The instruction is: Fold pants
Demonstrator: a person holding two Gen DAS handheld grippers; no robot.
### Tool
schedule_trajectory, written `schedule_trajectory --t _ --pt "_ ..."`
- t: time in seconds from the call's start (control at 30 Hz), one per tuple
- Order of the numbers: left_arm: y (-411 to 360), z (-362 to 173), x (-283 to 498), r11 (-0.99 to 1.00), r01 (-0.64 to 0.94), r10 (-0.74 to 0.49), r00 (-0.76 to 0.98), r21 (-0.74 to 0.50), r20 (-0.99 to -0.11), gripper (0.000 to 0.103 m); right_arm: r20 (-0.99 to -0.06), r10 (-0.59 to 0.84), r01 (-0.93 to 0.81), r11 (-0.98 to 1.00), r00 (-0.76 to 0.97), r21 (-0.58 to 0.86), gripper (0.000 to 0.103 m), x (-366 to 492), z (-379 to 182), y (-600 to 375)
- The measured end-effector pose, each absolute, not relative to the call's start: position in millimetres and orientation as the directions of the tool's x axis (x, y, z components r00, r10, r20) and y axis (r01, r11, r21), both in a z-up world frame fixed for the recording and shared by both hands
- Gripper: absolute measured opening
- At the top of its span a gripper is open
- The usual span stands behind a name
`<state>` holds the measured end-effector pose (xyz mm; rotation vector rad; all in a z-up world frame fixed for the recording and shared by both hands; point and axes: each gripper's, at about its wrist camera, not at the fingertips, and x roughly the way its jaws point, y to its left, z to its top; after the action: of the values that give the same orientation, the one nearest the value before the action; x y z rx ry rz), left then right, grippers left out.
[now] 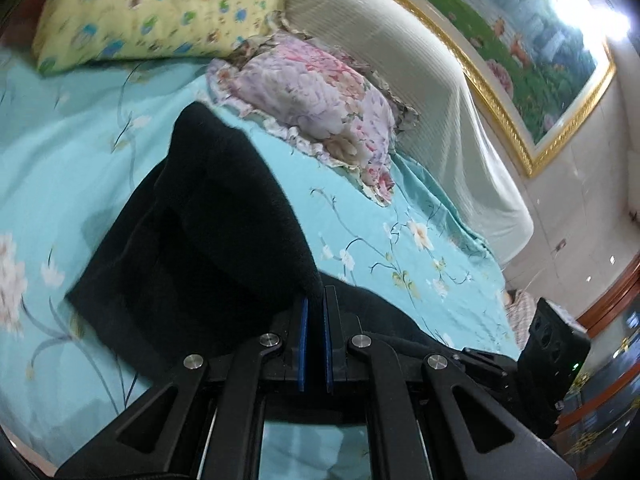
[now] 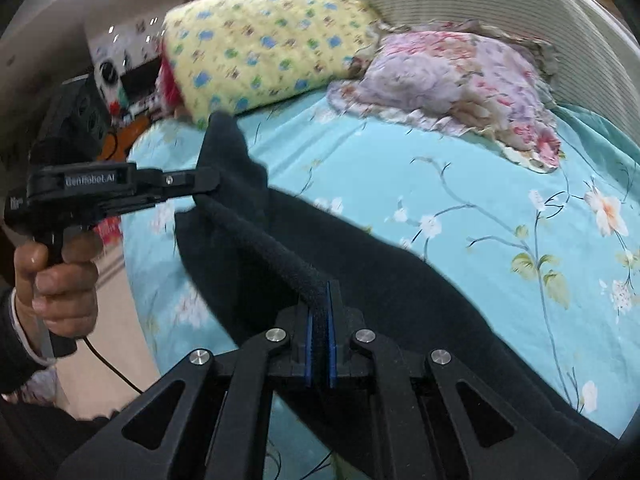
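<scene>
Black fleece pants (image 1: 208,220) lie partly lifted over a turquoise floral bedsheet (image 1: 60,160). My left gripper (image 1: 315,300) is shut on an edge of the pants, which hang away from it to the left. In the right wrist view my right gripper (image 2: 320,300) is shut on a rolled edge of the pants (image 2: 360,272). That edge stretches taut up to the left gripper (image 2: 204,188), held in a hand at the left. The rest of the pants drapes down onto the bed on the right.
A yellow flowered pillow (image 1: 160,8) and a pink floral pillow (image 1: 320,100) lie at the head of the bed, against a cream padded headboard (image 1: 420,80). A gold-framed picture (image 1: 520,40) hangs above. The bed's left edge (image 2: 132,240) drops to the floor.
</scene>
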<state>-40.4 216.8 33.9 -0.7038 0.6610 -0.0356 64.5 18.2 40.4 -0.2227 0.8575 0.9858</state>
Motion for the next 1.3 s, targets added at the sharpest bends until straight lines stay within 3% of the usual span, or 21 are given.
schedule_trajectory --t 0.87,1.0,1.1,1.23,1.3 --pt "227 -26 -85 0.719 -0.252 -0.252 0.774 -0.648 -0.581 0.005 -0.822 0.531 -0.843 0.523 0.207 0.126 0.006 35 5 38" --pt "228 -26 -90 0.73 -0.277 -0.229 0.762 -0.625 -0.605 0.007 -0.823 0.533 -0.837 0.528 0.196 0.143 0.014 34 6 37" --pt "232 -27 -95 0.729 -0.308 -0.21 0.75 -0.611 -0.628 0.01 -0.823 0.53 -0.825 0.545 0.204 0.146 0.023 36 8 35" --pt "245 -27 -104 0.696 -0.346 -0.205 0.744 -0.629 -0.636 0.038 -0.808 0.555 -0.809 0.558 0.197 0.186 0.028 39 14 28" --pt "252 -26 -108 0.683 -0.364 -0.193 0.746 -0.634 -0.637 0.044 -0.802 0.564 -0.801 0.564 0.195 0.202 0.031 41 16 24"
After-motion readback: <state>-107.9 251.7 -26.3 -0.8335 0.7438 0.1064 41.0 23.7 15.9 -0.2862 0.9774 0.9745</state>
